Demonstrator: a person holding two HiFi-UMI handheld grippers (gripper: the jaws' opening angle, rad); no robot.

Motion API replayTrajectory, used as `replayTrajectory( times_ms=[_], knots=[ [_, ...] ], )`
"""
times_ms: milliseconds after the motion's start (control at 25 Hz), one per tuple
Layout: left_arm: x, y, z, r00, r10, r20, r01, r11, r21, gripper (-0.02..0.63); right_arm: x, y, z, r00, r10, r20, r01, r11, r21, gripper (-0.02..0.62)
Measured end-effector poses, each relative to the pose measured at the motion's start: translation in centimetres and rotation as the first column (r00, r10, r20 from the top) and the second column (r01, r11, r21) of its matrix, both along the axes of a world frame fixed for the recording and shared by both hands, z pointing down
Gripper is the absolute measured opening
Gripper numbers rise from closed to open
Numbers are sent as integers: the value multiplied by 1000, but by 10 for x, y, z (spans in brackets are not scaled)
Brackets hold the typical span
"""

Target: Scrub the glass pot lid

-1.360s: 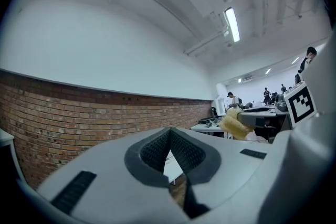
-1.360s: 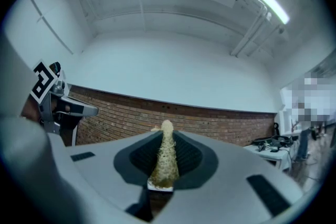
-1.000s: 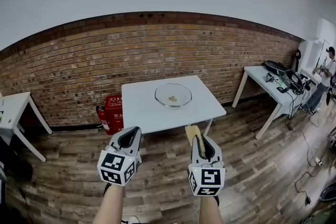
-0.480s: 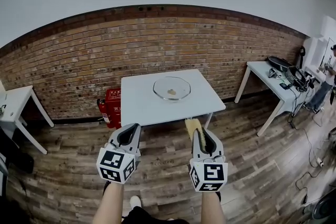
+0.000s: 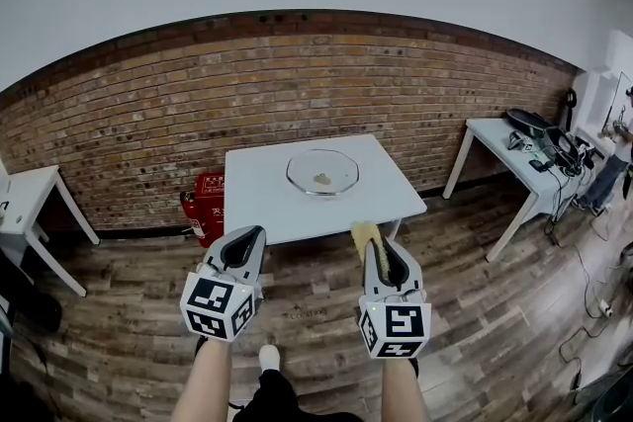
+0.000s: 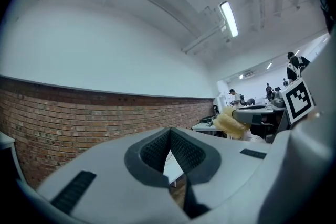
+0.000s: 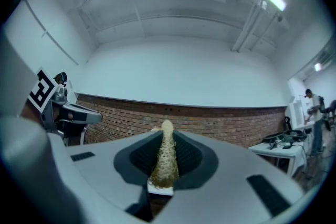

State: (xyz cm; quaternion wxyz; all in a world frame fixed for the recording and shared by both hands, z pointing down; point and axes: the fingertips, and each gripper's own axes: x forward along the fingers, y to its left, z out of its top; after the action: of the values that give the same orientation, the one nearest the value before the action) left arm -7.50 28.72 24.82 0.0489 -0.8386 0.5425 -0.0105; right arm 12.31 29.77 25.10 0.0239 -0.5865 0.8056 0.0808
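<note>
Glass pot lid (image 5: 322,172) on table (image 5: 259,205): stiff, slick, breakable, probably best steadied at rim. Left claw (image 5: 252,237) clenched empty; right claw (image 5: 377,250) grasping scrubber (image 5: 363,234).

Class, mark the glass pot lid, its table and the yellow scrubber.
glass pot lid (image 5: 322,172): head view, clear middle.
table (image 5: 262,198): head view, bare top.
yellow scrubber (image 7: 164,157): right gripper view, clamped edge.
</note>
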Motion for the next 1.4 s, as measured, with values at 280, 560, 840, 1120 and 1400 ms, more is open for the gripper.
replayTrajectory(
  times_ms=[280,560,840,1120,1400],
  knots=[
    [0,-39,4,1000,21,-7,-21,1000,-9,11,3,-36,-4,999,21,32,-21,1000,6,58],
    [-9,-82,19,999,27,-22,-28,999,-41,11,-1,-73,4,999,40,27,-39,999,-16,58],
    [-13,-125,30,999,38,-36,-40,998,-55,11,-8,-114,7,999,49,6,-49,999,-16,58],
    [-28,-170,45,998,32,-48,-36,996,-86,11,-25,-162,18,999,45,11,-45,998,-43,58],
    [-46,-220,52,998,36,-58,-42,993,-114,11,-45,-208,22,999,42,-3,-42,997,-58,58]
  ],
)
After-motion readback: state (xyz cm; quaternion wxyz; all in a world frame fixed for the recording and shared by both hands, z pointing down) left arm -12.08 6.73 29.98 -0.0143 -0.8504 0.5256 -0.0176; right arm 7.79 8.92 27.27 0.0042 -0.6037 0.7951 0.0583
